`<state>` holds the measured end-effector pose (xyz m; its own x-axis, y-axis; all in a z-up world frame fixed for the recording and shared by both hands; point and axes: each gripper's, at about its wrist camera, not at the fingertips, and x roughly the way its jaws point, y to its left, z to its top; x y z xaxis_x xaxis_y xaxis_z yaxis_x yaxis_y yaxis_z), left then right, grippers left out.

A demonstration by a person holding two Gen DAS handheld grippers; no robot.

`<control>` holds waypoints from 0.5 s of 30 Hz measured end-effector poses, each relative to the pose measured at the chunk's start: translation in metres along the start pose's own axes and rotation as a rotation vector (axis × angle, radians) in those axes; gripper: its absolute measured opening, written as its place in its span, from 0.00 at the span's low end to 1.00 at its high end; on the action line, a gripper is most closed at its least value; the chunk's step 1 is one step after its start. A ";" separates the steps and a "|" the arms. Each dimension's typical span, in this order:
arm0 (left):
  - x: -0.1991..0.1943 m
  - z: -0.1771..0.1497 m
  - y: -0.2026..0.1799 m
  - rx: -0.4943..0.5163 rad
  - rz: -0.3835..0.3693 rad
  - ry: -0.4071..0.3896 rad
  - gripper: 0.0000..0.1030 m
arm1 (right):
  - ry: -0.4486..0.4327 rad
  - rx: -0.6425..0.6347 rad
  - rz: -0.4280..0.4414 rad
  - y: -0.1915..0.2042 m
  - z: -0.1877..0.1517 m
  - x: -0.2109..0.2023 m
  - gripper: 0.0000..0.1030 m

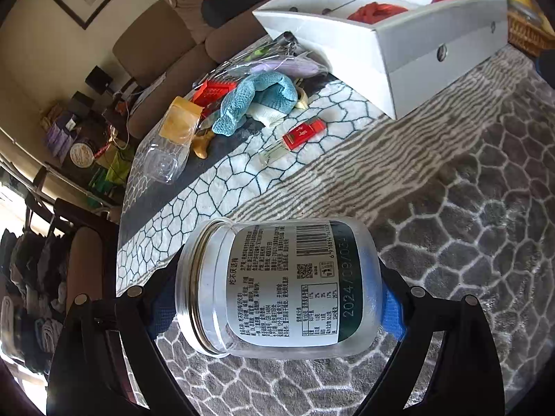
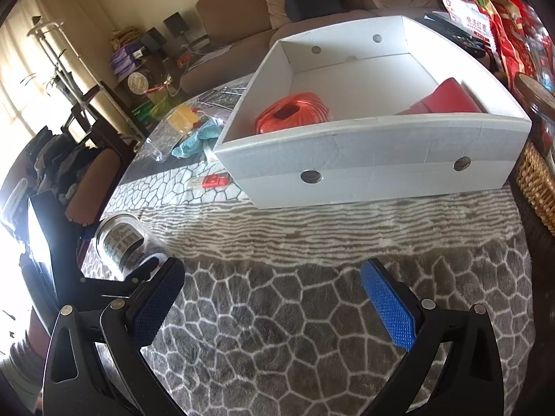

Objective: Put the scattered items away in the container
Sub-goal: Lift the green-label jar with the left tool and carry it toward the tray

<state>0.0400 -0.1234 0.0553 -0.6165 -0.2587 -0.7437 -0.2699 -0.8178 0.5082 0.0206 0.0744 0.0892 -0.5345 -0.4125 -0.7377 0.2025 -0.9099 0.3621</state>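
Note:
A clear jar (image 1: 277, 287) with a white printed label lies sideways between the blue pads of my left gripper (image 1: 277, 306), which is shut on its two ends above the grey patterned cloth. The jar (image 2: 121, 242) also shows at the left of the right wrist view. My right gripper (image 2: 273, 265) hangs open over the cloth with nothing between its fingers. The white cardboard box (image 2: 364, 163) stands ahead, holding an orange-red roll (image 2: 295, 111) and a red case (image 2: 447, 98). A blue cloth (image 1: 249, 100), a red stick (image 1: 303, 135) and a yellow packet (image 1: 180, 121) lie scattered left of the box (image 1: 416, 69).
A wicker basket (image 2: 537, 180) and red snack packets (image 2: 503, 34) crowd the table's right edge. A brown sofa (image 2: 242, 10) stands behind the table. A chair (image 2: 93, 180) and a pile of clothes sit at the left.

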 end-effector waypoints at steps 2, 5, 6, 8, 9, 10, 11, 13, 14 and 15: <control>-0.008 0.000 -0.012 0.012 -0.010 -0.010 0.89 | -0.003 0.008 -0.002 -0.005 0.000 -0.002 1.00; -0.024 0.000 -0.031 0.027 -0.037 -0.042 1.00 | -0.005 0.024 0.004 -0.011 0.002 -0.004 1.00; -0.029 0.001 -0.038 0.044 -0.025 -0.054 1.00 | -0.005 0.028 0.007 -0.012 0.003 -0.005 1.00; -0.041 0.001 -0.052 0.072 -0.020 -0.080 1.00 | -0.001 0.032 0.006 -0.014 0.003 -0.005 1.00; -0.047 0.000 -0.056 0.076 -0.031 -0.093 1.00 | 0.002 0.034 0.009 -0.015 0.002 -0.005 1.00; -0.053 0.000 -0.060 0.074 -0.053 -0.103 1.00 | 0.004 0.035 0.012 -0.016 0.002 -0.005 1.00; -0.060 0.000 -0.062 0.066 -0.086 -0.114 1.00 | 0.006 0.035 0.012 -0.016 0.002 -0.005 1.00; -0.073 -0.002 -0.063 0.035 -0.170 -0.130 1.00 | 0.007 0.037 0.008 -0.018 0.001 -0.006 1.00; -0.079 -0.004 -0.062 0.010 -0.216 -0.135 1.00 | 0.007 0.041 0.009 -0.019 0.001 -0.007 1.00; -0.085 -0.006 -0.059 -0.022 -0.264 -0.143 1.00 | 0.006 0.044 0.010 -0.021 0.001 -0.008 1.00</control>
<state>0.1130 -0.0560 0.0860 -0.6255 0.0382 -0.7793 -0.4194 -0.8587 0.2946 0.0199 0.0967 0.0878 -0.5277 -0.4222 -0.7371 0.1712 -0.9028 0.3946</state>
